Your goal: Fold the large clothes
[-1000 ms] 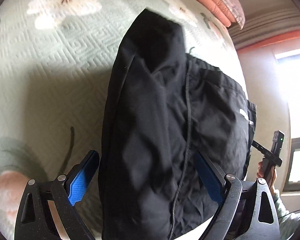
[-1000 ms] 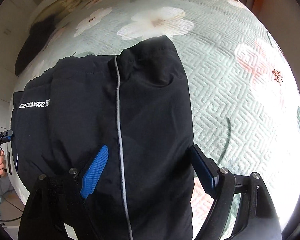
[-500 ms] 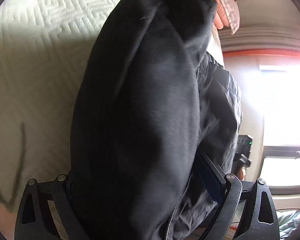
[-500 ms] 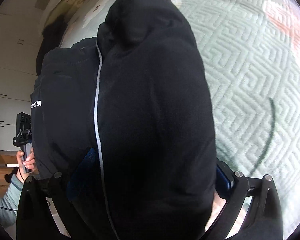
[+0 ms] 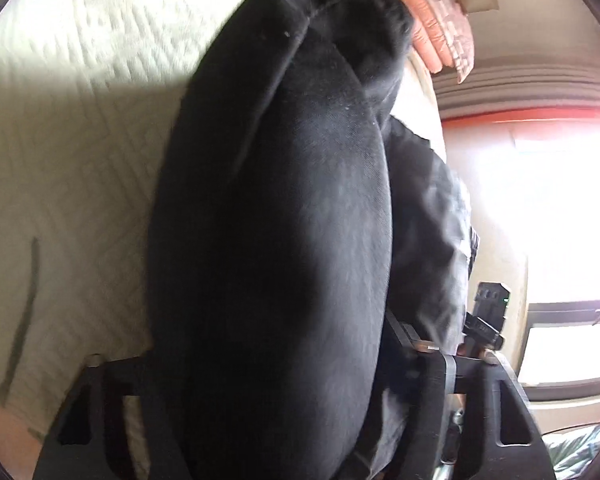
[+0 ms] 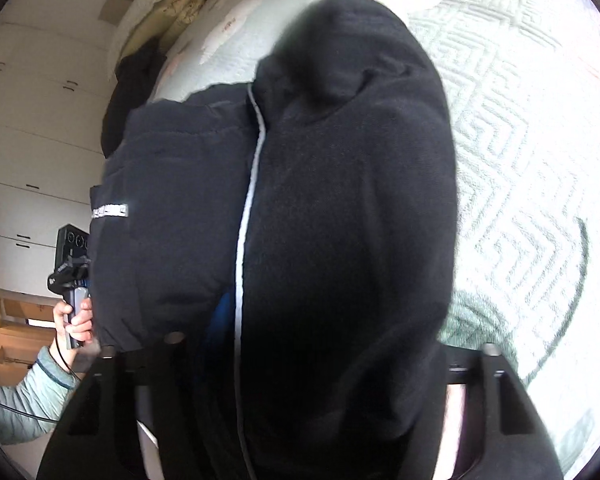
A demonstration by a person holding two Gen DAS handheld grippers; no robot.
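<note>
Left wrist view: The left gripper [image 5: 272, 408] had just been closing its fingers, and a thick fold of the black jacket [image 5: 276, 208] was between them. The cloth hid the tips, so I could not tell if they were clamped on it yet. The jacket lay on the bed [image 5: 80, 152], which had a pale quilted cover. Folded pink bedding [image 5: 432, 28] sat past the jacket's far end. A bright window [image 5: 560, 352] was off to the side.

Right wrist view: The right gripper [image 6: 316, 400] had also just been closing its fingers, with the other side of the jacket [image 6: 340, 208] bunched between them. I could not tell here either if the fingers were tight on it. A white stripe [image 6: 244, 240] ran down the jacket. The person's hand [image 6: 74, 320] with the other gripper showed past the jacket's edge, in front of white cupboards [image 6: 32, 128].

How to do it well: I think both sides should be gripped firmly before lifting. Both hands should rise together and evenly. Then the near edge should be laid flat onto the far part, with the edges lined up.
</note>
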